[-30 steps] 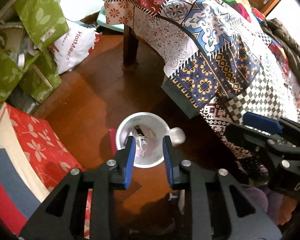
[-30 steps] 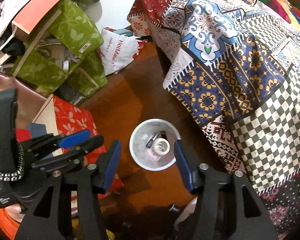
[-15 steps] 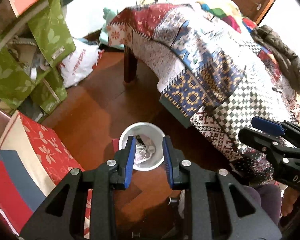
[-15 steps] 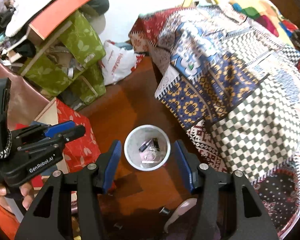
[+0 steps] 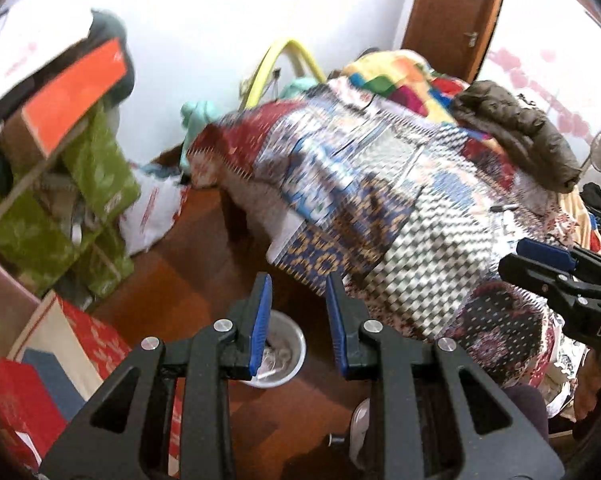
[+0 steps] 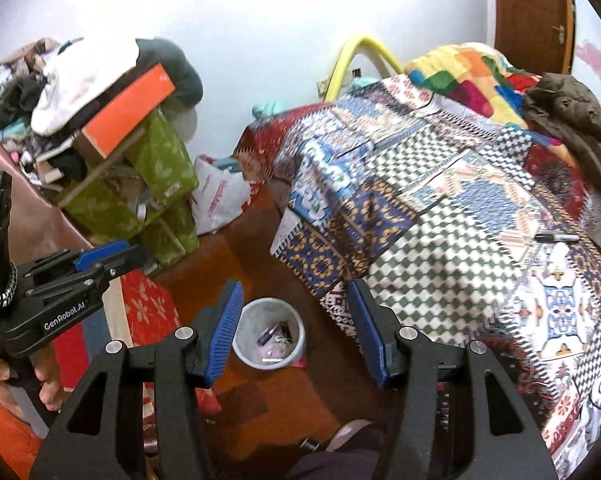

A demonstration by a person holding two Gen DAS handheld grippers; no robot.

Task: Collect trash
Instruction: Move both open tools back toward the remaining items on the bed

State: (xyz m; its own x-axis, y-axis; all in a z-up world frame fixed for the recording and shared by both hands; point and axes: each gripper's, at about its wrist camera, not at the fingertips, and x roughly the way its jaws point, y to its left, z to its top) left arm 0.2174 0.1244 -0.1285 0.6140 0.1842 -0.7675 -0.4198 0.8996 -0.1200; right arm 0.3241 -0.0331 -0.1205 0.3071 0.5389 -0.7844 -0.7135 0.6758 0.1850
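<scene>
Both tongs, left (image 5: pixel 296 320) and right (image 6: pixel 294 330), hang empty and parted above the bin (image 6: pixel 269 334) beside the bed (image 6: pixel 440 240); reaching for the marker (image 6: pixel 556 237) there risks snagging the quilt.

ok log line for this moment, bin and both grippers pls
left gripper: open, empty | right gripper: open, empty | white bin: on floor by bed, trash inside | marker: lying on quilt

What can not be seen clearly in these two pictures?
- Round white trash bin: left wrist view, its left side hidden behind the left gripper.
- Small items inside that bin: right wrist view, too small to identify.
- Patchwork bedspread: left wrist view, motion-blurred.
</scene>
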